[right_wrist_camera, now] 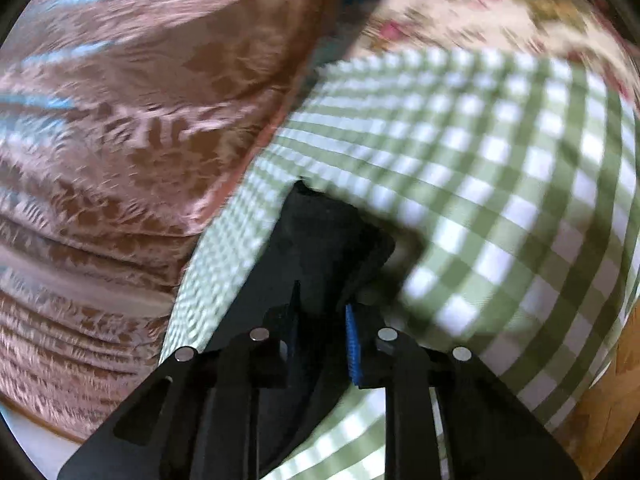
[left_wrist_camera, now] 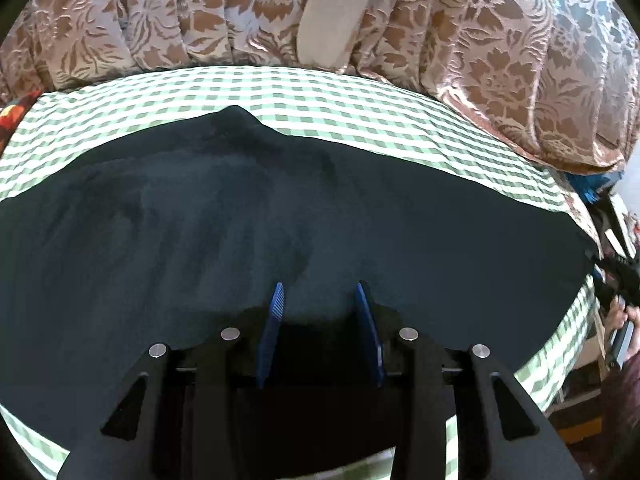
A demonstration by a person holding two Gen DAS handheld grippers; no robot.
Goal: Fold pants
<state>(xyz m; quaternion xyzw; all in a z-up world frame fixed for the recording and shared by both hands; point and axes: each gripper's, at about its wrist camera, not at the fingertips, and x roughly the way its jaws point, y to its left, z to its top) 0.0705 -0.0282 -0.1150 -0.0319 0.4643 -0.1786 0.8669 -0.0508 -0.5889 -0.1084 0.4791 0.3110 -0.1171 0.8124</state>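
Dark navy pants [left_wrist_camera: 280, 216] lie spread across a green-and-white checked sheet [left_wrist_camera: 320, 100]. My left gripper [left_wrist_camera: 320, 292] hangs over the near edge of the pants with its blue pads apart and nothing between them. My right gripper [right_wrist_camera: 320, 300] is shut on an end of the pants [right_wrist_camera: 320, 232], which runs forward from the jaws. The right wrist view is blurred by motion. The right gripper also shows at the far right edge of the left wrist view [left_wrist_camera: 616, 276], at the corner of the pants.
A brown floral curtain [left_wrist_camera: 500, 60] hangs behind the bed and fills the left of the right wrist view [right_wrist_camera: 120, 140]. A floral pillow [right_wrist_camera: 480, 12] lies beyond the sheet [right_wrist_camera: 500, 180]. The bed's right edge drops to furniture [left_wrist_camera: 580, 400].
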